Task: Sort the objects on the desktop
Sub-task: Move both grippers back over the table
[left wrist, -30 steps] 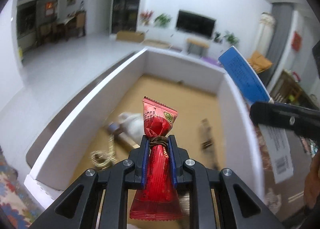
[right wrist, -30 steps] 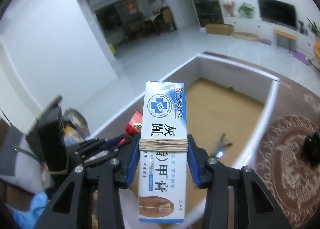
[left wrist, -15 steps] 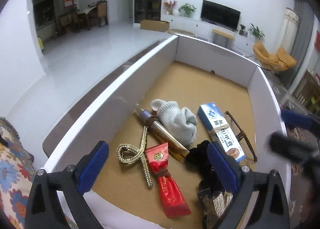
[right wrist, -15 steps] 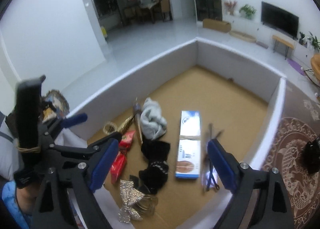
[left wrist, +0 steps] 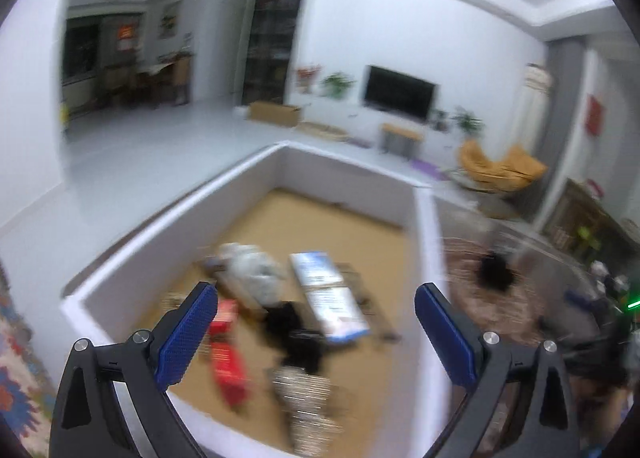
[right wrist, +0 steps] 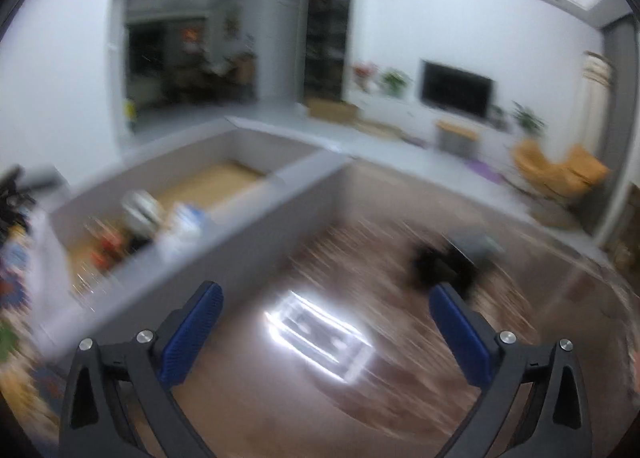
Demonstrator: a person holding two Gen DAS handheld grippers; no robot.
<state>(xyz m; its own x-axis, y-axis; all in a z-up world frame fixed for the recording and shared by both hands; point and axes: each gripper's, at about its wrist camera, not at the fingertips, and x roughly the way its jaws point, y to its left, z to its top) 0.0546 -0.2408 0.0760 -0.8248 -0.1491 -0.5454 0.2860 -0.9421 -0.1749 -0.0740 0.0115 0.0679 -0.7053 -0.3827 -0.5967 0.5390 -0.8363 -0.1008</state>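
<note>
Left hand-held gripper point(left wrist: 316, 302), ribbed blue pads apart, over white-walled cardboard-floored box point(left wrist: 168, 234).

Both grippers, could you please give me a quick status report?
Left gripper open, empty. Right gripper opening, empty. Red packet and blue box lie in white tray. Nothing in the way.

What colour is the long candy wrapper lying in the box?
Red. The candy wrapper shows best in the left wrist view, though blurred.

Home living room: wall-mounted TV point(left wrist: 399, 93), orange lounge chair point(left wrist: 500, 165), potted plants point(left wrist: 338, 83), dining area point(left wrist: 152, 78) behind.
</note>
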